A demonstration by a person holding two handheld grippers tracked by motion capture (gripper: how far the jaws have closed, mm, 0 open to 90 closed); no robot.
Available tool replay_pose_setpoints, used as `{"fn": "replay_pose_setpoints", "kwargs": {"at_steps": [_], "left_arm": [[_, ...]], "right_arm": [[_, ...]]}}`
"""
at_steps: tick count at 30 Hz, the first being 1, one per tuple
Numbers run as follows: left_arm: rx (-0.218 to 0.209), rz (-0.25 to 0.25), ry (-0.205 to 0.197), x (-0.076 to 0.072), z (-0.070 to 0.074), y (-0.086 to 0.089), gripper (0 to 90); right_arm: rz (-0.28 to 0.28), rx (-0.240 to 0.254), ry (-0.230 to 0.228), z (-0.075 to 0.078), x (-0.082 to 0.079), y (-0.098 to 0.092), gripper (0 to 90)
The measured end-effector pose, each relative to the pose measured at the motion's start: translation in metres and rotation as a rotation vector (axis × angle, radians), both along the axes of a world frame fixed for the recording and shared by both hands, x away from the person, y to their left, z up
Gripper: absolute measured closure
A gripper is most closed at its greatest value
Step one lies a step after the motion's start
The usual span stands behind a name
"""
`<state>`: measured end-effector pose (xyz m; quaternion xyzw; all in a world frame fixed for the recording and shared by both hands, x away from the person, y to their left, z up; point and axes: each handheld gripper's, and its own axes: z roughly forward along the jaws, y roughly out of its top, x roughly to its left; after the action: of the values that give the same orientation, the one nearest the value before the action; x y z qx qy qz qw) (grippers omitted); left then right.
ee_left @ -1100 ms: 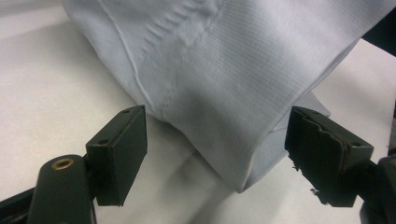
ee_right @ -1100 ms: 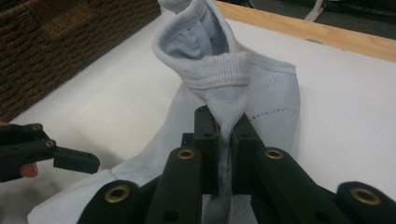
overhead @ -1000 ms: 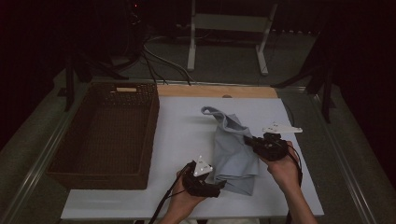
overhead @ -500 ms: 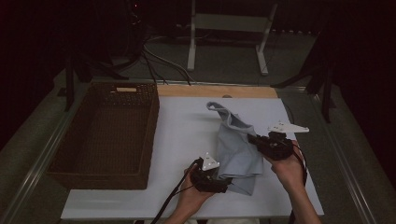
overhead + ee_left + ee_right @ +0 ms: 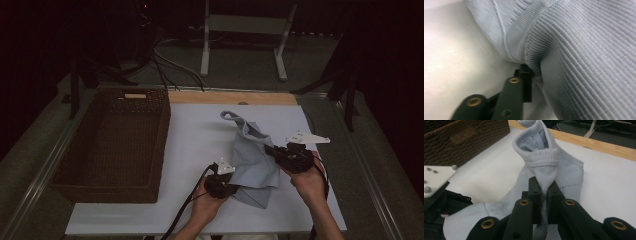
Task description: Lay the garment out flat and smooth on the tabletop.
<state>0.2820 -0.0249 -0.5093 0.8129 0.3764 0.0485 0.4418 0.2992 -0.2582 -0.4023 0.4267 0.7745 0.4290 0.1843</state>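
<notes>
The right gripper (image 5: 544,192) has its jaws pinched tight on a gathered fold of the pale blue ribbed garment (image 5: 541,162), which rises from them in a cuffed peak. The left gripper (image 5: 529,75) has just been closing its jaws; in the left gripper view they grip a ribbed edge of the same garment. From above, the left gripper (image 5: 231,189) holds the cloth's near left edge and the right gripper (image 5: 272,150) its right side. The garment (image 5: 255,160) lies crumpled on the white tabletop (image 5: 200,135), well apart from the dark wicker basket (image 5: 160,130) at the left.
</notes>
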Motion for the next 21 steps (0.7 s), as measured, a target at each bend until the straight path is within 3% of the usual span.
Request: {"fn": "replay_pose_setpoints", "kwargs": {"at_steps": [5, 21], "left_arm": [[0.005, 0.042, -0.021, 0.003, 0.006, 0.007, 83.2], [-0.004, 0.18, -0.085, 0.011, 0.028, 0.054, 84.4]], "right_arm": [[0.007, 0.002, -0.005, 0.0, 0.0, 0.004, 85.7], [0.048, 0.005, -0.012, -0.006, 0.003, 0.023, 85.9]]}}
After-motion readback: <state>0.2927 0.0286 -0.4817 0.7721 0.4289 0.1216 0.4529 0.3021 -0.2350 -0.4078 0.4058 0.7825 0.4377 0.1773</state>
